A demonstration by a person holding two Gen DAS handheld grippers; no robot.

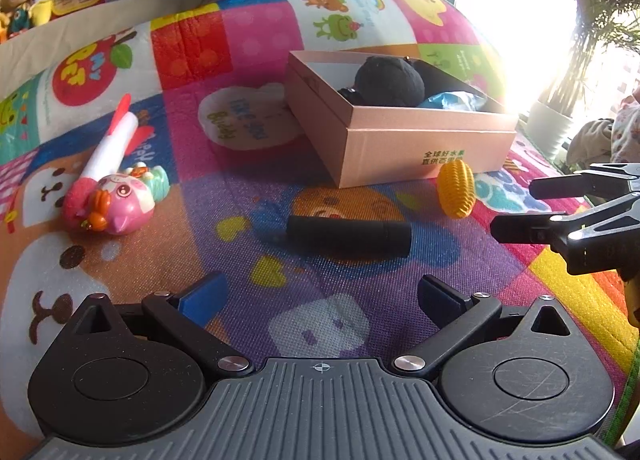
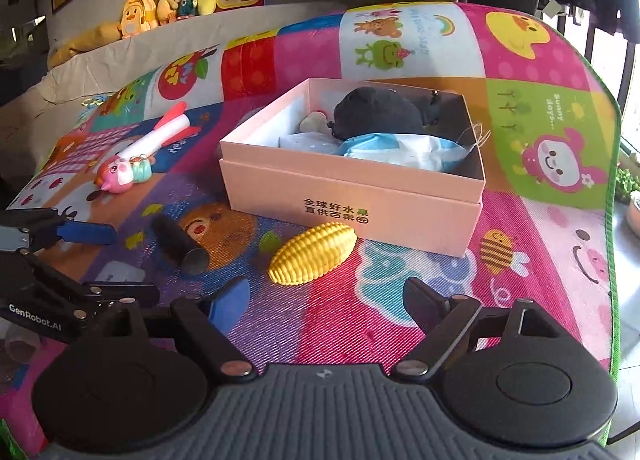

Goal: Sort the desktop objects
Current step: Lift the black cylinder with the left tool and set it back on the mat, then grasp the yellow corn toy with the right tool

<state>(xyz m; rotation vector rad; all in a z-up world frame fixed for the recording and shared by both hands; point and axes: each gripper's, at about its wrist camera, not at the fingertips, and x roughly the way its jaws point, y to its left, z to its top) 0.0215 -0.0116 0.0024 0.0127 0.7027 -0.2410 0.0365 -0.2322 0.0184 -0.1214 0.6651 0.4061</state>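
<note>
left gripper (image 1: 320,300): tipped down, fingers spread wide, empty; black tube (image 1: 348,235) just ahead of tips.
right gripper (image 2: 326,302): tipped down, fingers spread, empty; toy corn (image 2: 313,259) just ahead, btw. tips.

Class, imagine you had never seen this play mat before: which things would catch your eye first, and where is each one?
The open pink box stands out mid-mat, with a dark soft thing and blue-white wrapping inside. In front of it lie a yellow toy corn cob and a black cylinder. Further left are a pink pig toy and a red-and-white rocket.
</note>
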